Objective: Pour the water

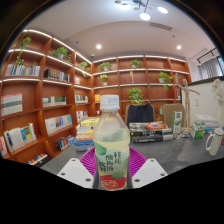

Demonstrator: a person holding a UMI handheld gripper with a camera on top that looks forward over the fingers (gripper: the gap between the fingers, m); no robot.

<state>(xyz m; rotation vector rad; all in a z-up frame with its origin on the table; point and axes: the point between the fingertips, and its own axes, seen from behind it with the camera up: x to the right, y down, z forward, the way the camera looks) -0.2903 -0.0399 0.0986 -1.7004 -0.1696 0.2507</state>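
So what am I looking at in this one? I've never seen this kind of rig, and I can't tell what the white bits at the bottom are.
A person holds a hand tool with two-finger tongs; no robot arm is involved. The single picture comes from a wide-angle camera riding on the tool, looking forward along its fingers. The white bits are those fingers, with magenta pads on their inner faces. Both press on a bottle with a white cap and a label, so the bottle is held. Beyond it is a table carrying books and a white cup. Bookshelves with plants line the room behind.
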